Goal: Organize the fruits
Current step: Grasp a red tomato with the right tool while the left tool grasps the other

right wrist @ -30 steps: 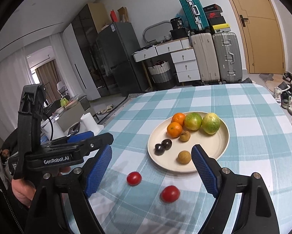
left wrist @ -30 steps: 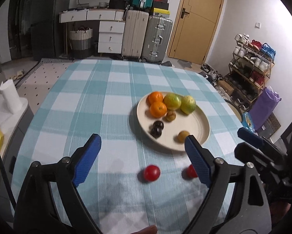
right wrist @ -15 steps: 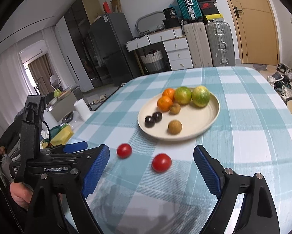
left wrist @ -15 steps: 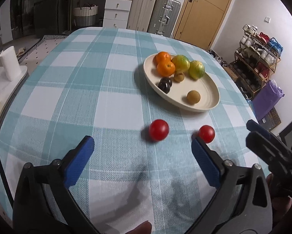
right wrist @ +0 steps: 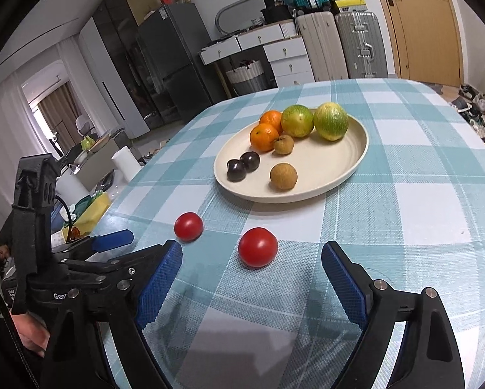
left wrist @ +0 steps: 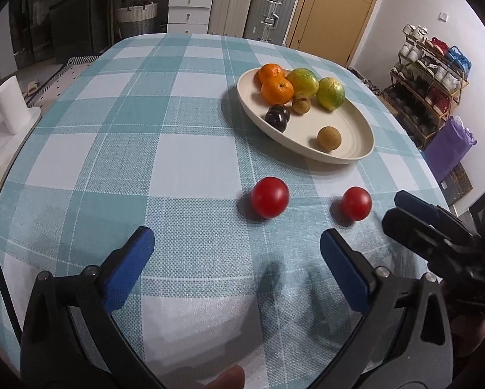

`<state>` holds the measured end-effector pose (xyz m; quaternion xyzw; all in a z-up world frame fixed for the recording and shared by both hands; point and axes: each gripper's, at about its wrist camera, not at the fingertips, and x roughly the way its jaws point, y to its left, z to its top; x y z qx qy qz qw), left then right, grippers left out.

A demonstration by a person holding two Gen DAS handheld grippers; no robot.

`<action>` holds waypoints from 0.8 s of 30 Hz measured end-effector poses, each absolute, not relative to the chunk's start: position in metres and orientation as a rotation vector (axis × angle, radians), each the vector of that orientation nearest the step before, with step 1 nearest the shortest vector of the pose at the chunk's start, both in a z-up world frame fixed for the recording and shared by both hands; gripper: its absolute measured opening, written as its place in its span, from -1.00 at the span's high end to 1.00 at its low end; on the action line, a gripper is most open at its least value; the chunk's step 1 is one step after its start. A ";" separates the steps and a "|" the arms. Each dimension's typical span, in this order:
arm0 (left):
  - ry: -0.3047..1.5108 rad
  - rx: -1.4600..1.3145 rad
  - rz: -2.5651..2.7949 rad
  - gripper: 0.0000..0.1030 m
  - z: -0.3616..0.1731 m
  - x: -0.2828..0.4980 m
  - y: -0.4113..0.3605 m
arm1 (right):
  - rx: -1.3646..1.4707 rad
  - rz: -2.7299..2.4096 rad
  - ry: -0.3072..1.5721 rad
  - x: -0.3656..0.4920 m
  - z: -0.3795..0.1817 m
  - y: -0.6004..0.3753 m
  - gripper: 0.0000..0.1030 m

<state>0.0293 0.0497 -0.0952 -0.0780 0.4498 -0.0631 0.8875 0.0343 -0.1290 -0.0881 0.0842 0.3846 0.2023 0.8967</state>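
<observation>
Tomatoes (left wrist: 269,197) (right wrist: 257,246) beside plate (left wrist: 356,157).

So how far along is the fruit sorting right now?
Mostly done: the plate already holds two oranges, two green citrus, two dark plums and two small brown fruits. Nothing is in hand; the left gripper and right gripper are both open and empty. Left: two red tomatoes lying on the tablecloth, one before each gripper.

Both grippers nearer the tomatoes (left wrist: 269,197).
</observation>
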 end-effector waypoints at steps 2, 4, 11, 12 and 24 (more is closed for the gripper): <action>0.942 -0.168 -0.131 -0.97 -0.096 0.032 0.052 | 0.173 0.421 0.813 0.039 -0.092 -0.127 -0.75; 0.941 -0.174 -0.130 -0.97 -0.097 0.034 0.054 | 0.176 0.429 0.832 0.043 -0.095 -0.125 -0.75; 0.945 -0.190 -0.156 -0.97 -0.100 0.039 0.058 | 0.143 0.449 0.857 0.050 -0.101 -0.114 -0.63; 0.945 -0.194 -0.160 -0.97 -0.100 0.040 0.058 | 0.146 0.452 0.866 0.052 -0.101 -0.114 -0.59; 0.959 -0.216 -0.189 -0.97 -0.101 0.049 0.063 | 0.171 0.449 0.925 0.061 -0.110 -0.114 0.40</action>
